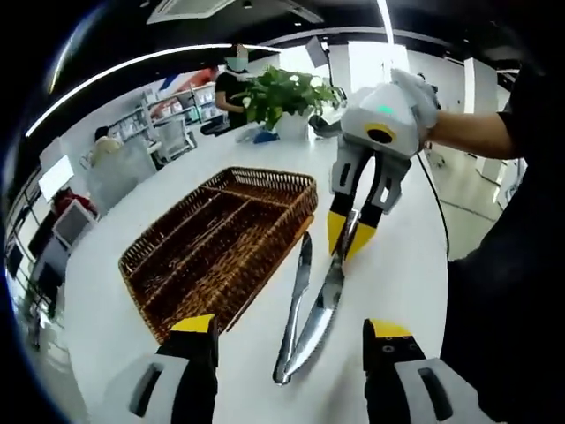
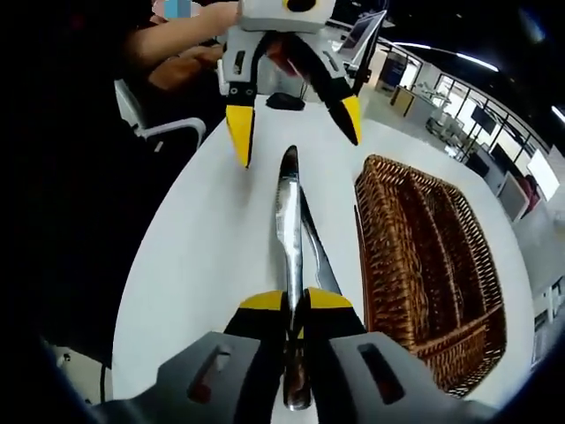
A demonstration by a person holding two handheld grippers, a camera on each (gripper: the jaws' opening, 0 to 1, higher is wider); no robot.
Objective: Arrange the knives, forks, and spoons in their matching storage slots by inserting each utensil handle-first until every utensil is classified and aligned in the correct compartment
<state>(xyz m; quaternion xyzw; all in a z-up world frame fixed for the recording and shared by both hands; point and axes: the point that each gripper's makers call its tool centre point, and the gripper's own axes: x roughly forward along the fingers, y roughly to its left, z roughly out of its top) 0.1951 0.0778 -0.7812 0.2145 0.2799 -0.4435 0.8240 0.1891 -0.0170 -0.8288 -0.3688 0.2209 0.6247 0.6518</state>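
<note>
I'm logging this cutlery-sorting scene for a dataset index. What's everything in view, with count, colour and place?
knives: two, silver, overlapping on the table beside the basket; one clamped by the right gripper.
wicker basket: one, brown, divided into long compartments, on the table.
table: one, white.
potted plant: one, green, far end of table.
office chairs: pale, beyond the table.
people: seated in the background.
left gripper: yellow-tipped, open, above the knife tips.
right gripper: yellow-tipped, shut on a knife.
person's hand: holding the right gripper.

Knives [image 1: 309,309] on table [image 1: 397,265], beside basket [image 1: 221,247]
</note>
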